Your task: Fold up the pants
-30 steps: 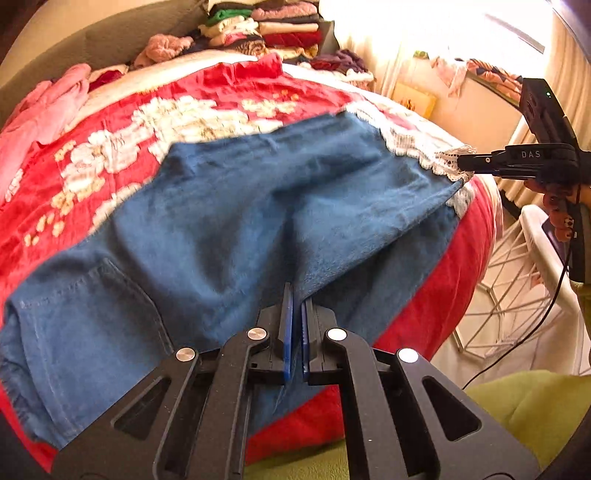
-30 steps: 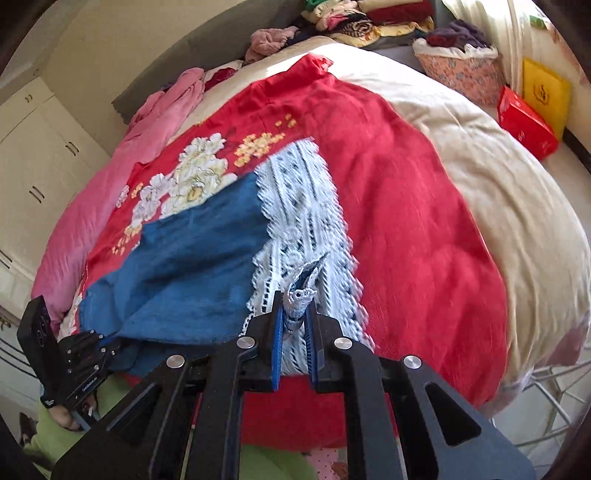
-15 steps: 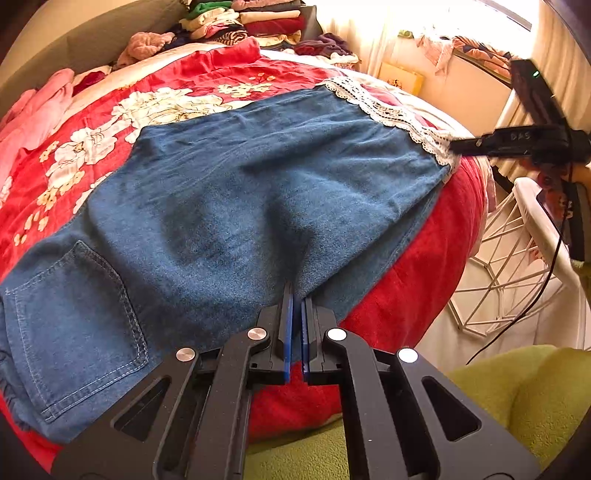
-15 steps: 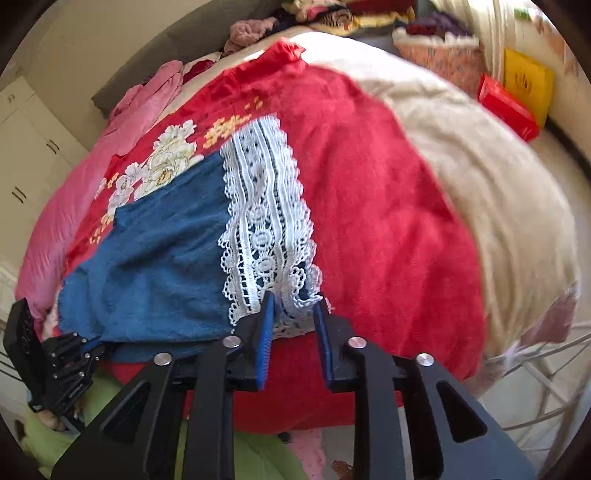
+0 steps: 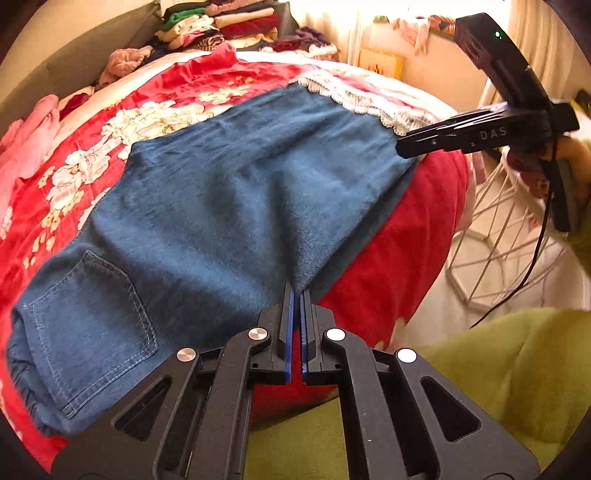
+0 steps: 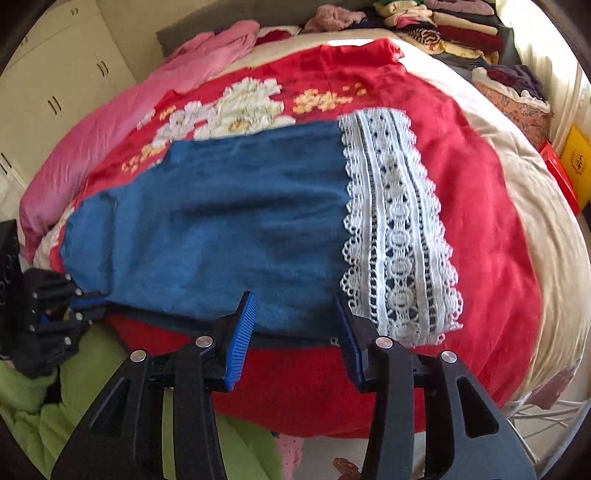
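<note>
Blue denim pants (image 5: pixel 229 206) with a white lace hem (image 5: pixel 365 99) lie flat across a red floral blanket (image 5: pixel 92 147) on the bed. A back pocket (image 5: pixel 88 317) shows at the near left. My left gripper (image 5: pixel 296 295) is shut on the near edge of the pants. My right gripper (image 6: pixel 295 314) is open and empty, its jaws wide apart just above the near edge of the pants (image 6: pixel 229 229), beside the lace hem (image 6: pixel 399 229). The right gripper also shows in the left wrist view (image 5: pixel 402 147), at the hem corner.
Stacks of folded clothes (image 5: pixel 221 22) sit at the far end of the bed. A pink garment (image 6: pixel 122 122) lies along the far left side. A white wire basket (image 5: pixel 506 236) stands by the bed. Red and yellow boxes (image 6: pixel 565 166) lie on the floor.
My right gripper let go of the lace hem and opened wide. The hem now lies flat on the blanket. The left gripper stayed shut on the pants edge.
</note>
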`<control>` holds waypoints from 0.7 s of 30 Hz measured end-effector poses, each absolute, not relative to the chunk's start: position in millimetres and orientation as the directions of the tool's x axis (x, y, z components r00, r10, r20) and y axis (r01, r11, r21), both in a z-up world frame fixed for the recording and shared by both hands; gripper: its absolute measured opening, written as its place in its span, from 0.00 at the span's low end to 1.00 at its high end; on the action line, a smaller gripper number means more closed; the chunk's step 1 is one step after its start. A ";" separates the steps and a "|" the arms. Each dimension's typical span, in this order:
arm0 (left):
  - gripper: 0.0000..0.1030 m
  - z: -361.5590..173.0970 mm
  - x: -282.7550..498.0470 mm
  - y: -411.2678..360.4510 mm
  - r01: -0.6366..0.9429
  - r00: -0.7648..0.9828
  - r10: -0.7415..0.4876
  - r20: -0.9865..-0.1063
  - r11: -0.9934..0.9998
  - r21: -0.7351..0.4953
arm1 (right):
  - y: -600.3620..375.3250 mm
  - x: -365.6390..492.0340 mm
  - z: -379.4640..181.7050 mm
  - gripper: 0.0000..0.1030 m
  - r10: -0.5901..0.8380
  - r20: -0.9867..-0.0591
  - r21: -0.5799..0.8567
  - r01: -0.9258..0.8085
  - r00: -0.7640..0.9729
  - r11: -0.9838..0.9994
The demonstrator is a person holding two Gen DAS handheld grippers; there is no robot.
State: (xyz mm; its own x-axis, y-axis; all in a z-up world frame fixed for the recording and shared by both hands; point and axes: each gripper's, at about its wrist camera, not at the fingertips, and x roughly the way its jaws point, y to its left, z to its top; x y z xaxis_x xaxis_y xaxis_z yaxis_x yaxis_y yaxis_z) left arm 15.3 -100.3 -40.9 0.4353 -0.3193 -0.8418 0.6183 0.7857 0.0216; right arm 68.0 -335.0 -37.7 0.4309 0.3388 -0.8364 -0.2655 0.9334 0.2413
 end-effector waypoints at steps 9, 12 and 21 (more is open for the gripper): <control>0.36 -25.9 14.2 -90.3 0.622 0.433 -0.369 -0.822 0.782 -0.024 | -322.3 67.9 -16.9 0.49 0.377 -0.792 0.233 -0.332 0.480 0.914; 0.54 -11.2 22.5 -57.6 0.529 0.510 -0.340 -0.790 0.848 -0.023 | -320.8 74.7 -27.0 0.49 0.368 -0.810 0.232 -0.326 0.456 0.916; 0.65 -39.9 69.3 65.8 0.100 0.533 -0.099 -0.840 0.994 -0.053 | -310.2 52.9 -27.3 0.49 0.277 -0.816 0.045 -0.423 0.507 0.905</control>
